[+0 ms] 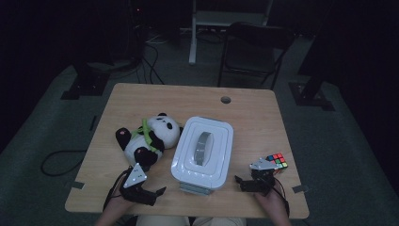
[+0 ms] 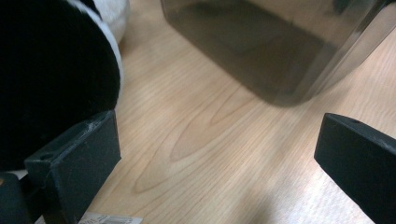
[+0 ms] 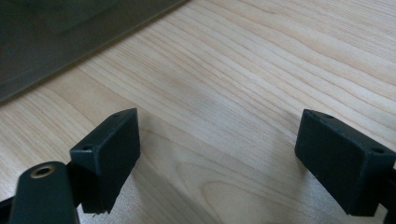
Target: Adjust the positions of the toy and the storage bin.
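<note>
**Two open grippers rested at the near edge, flanking a lidded plastic box**

A light wooden table (image 1: 141, 96) is seen from above, with a translucent plastic storage box with a white lid and a grey handle (image 1: 203, 151) set near its middle. The box is closed, its lid seated flat. Just to the left of the box a black-and-white plush panda with a green scarf (image 1: 149, 137) is laid on its back, close beside the box wall. Toward the right edge of the table a multicoloured puzzle cube (image 1: 277, 160) is placed, well apart from the box.

The left gripper (image 1: 157, 193) is held low at the near edge, in front of the panda and to the left of the box's near corner. Its jaws are spread wide with only bare wood between them. In the left gripper view the panda's black fur (image 2: 51, 79) is seen close behind one jaw, and the smoky box wall (image 2: 275, 46) is seen ahead; whether the jaw touches the fur cannot be told.

The right gripper (image 1: 240, 181) is held near the front right corner of the box, just in front of the cube. Its jaws are likewise parted over bare table, and nothing is gripped. In the right gripper view the box wall (image 3: 70, 32) is seen ahead, apart from the jaws.
</note>
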Demonstrator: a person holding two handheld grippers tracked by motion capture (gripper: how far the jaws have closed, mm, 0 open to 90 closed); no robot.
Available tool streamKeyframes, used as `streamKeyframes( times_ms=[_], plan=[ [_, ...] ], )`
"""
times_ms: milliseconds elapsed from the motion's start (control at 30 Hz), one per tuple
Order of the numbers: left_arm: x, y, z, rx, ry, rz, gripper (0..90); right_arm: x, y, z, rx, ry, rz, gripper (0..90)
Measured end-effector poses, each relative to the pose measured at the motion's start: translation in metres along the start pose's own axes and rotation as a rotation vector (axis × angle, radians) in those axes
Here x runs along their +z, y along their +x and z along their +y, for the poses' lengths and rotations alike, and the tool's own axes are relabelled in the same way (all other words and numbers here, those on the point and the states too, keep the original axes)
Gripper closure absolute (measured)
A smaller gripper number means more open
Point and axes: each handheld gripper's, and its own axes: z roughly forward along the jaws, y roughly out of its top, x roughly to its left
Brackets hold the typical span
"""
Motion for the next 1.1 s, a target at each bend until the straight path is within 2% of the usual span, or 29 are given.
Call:
streamKeyframes(
  times_ms=[200,300,367,500,633,667,733,900,1100],
  plan=[
    [0.004,0.003,-0.003,-0.019,0.021,0.011,1.0,0.000,0.000,0.000,-0.001,-0.001,-0.003,12.6],
    [0.004,0.004,-0.003,-0.027,0.033,0.012,1.0,0.000,0.003,0.000,-0.024,-0.009,-0.037,11.9],
    [0.004,0.004,-0.003,-0.028,0.032,0.012,1.0,0.000,0.004,0.000,-0.028,-0.009,-0.038,11.9],
    [0.006,0.004,-0.002,-0.033,0.066,0.022,1.0,-0.002,0.004,0.001,-0.042,0.002,-0.064,11.9],
    [0.008,0.005,-0.002,-0.060,0.100,0.035,1.0,-0.004,0.008,0.004,-0.050,0.026,-0.094,11.9],
    [0.008,0.006,-0.002,-0.063,0.105,0.033,2.0,-0.005,0.007,0.006,-0.041,0.032,-0.092,11.9],
    [0.009,0.006,-0.002,-0.065,0.134,0.039,3.4,-0.012,0.003,0.010,0.011,0.021,-0.036,12.2],
    [0.011,0.005,-0.002,-0.070,0.167,0.035,3.4,-0.036,-0.007,0.025,0.092,-0.052,0.032,12.0],
    [0.012,0.007,-0.003,-0.091,0.186,0.045,3.4,-0.063,-0.008,0.051,0.101,-0.141,0.071,11.5]
  ],
)
